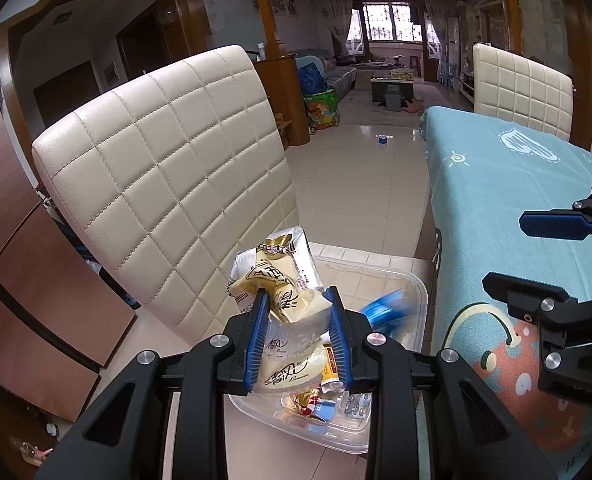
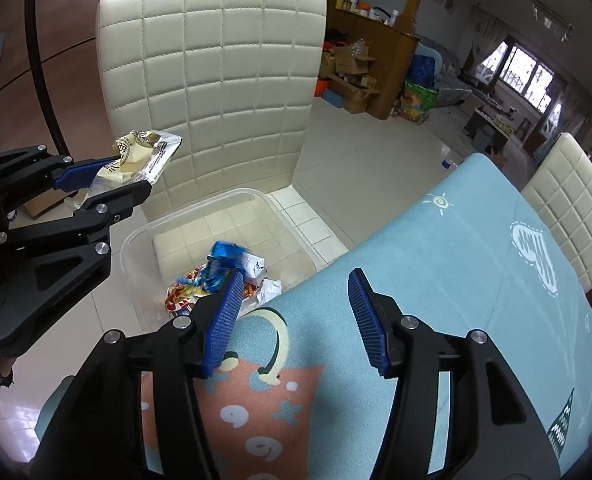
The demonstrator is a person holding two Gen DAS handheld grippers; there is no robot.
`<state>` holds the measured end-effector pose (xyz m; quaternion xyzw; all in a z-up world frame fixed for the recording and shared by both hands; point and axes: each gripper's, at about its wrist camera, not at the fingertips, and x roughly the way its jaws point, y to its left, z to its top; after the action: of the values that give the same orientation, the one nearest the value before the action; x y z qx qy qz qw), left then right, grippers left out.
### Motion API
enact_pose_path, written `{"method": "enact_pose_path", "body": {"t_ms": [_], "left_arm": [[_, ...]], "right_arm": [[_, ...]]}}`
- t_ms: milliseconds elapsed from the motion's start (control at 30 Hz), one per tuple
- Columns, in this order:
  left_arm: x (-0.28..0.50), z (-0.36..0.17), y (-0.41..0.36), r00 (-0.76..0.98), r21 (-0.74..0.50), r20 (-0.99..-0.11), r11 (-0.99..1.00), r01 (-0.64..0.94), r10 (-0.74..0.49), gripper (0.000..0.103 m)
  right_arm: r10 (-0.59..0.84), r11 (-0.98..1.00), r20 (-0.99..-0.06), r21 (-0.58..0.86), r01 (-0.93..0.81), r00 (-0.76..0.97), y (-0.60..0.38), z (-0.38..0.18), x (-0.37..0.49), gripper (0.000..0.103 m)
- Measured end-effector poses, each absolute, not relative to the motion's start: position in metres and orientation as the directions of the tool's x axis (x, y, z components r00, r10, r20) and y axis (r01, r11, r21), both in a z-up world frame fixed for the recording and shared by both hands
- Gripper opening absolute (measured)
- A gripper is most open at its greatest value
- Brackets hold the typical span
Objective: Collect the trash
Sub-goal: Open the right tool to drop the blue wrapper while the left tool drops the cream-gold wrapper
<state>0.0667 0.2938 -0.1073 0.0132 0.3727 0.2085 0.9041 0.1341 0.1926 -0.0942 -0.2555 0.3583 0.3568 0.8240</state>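
The left gripper [image 1: 297,340] is clenching a yellow wrapper [image 1: 284,300] above the clear bin [image 2: 136,236] on the chair seat; the right gripper [image 2: 296,320] is standing released and empty over the tablecloth [image 2: 455,260]. Next, likely, letting the wrapper fall squarely inside.

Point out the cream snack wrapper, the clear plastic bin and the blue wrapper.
cream snack wrapper [image 1: 292,320], left wrist view, on its crumpled middle between the pads.
clear plastic bin [image 2: 216,197], right wrist view, on its far rim.
blue wrapper [image 2: 226,254], right wrist view, on its crinkled top.
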Motion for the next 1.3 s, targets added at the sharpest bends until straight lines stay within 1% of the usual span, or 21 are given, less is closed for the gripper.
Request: {"method": "enact_pose_path", "body": {"t_ms": [533, 567, 600, 633, 667, 700, 733, 800, 900, 1000, 1033, 1200, 1300], "left_arm": [[0.071, -0.109, 0.297, 0.626, 0.167, -0.685, 0.917, -0.361, 0.372, 0.03], [0.071, -0.11, 0.298, 0.624, 0.164, -0.689, 0.918, -0.362, 0.369, 0.033], [0.071, -0.11, 0.299, 0.62, 0.162, -0.692, 0.916, -0.366, 0.37, 0.04], [0.072, -0.11, 0.3, 0.62, 0.161, -0.691, 0.915, -0.37, 0.372, 0.052], [0.071, -0.109, 0.3, 0.621, 0.16, -0.687, 0.913, -0.376, 0.376, 0.058], [0.069, -0.109, 0.3, 0.625, 0.16, -0.681, 0.91, -0.382, 0.382, 0.068], [0.068, -0.107, 0.3, 0.63, 0.164, -0.67, 0.906, -0.391, 0.393, 0.074], [0.066, -0.105, 0.299, 0.632, 0.173, -0.66, 0.901, -0.398, 0.406, 0.077], [0.066, -0.104, 0.299, 0.631, 0.17, -0.662, 0.901, -0.399, 0.404, 0.078], [0.066, -0.104, 0.3, 0.629, 0.159, -0.667, 0.901, -0.404, 0.4, 0.078], [0.065, -0.103, 0.3, 0.63, 0.152, -0.668, 0.901, -0.407, 0.397, 0.078], [0.062, -0.097, 0.296, 0.642, 0.115, -0.664, 0.901, -0.418, 0.383, 0.078], [0.06, -0.091, 0.288, 0.65, 0.112, -0.652, 0.897, -0.427, 0.39, 0.078]], "right_arm": [[0.395, 0.627, -0.782, -0.154, -0.764, 0.482, 0.184, -0.098, 0.14, 0.058], [0.395, 0.627, -0.782, -0.154, -0.763, 0.482, 0.184, -0.098, 0.14, 0.058], [0.395, 0.628, -0.783, -0.152, -0.763, 0.481, 0.183, -0.098, 0.14, 0.058], [0.395, 0.63, -0.782, -0.152, -0.762, 0.482, 0.183, -0.098, 0.14, 0.058], [0.395, 0.631, -0.782, -0.151, -0.761, 0.483, 0.182, -0.097, 0.14, 0.059], [0.395, 0.632, -0.781, -0.151, -0.76, 0.484, 0.182, -0.097, 0.14, 0.059], [0.394, 0.633, -0.781, -0.152, -0.759, 0.485, 0.182, -0.097, 0.14, 0.06], [0.393, 0.636, -0.779, -0.153, -0.757, 0.488, 0.182, -0.098, 0.141, 0.062], [0.392, 0.64, -0.777, -0.154, -0.753, 0.492, 0.179, -0.097, 0.141, 0.064], [0.394, 0.647, -0.767, -0.16, -0.746, 0.507, 0.176, -0.093, 0.139, 0.069], [0.396, 0.649, -0.762, -0.162, -0.743, 0.512, 0.173, -0.092, 0.139, 0.072], [0.402, 0.676, -0.743, -0.154, -0.721, 0.536, 0.161, -0.082, 0.138, 0.077], [0.383, 0.716, -0.74, -0.141, -0.683, 0.553, 0.148, -0.074, 0.138, 0.082]]}}
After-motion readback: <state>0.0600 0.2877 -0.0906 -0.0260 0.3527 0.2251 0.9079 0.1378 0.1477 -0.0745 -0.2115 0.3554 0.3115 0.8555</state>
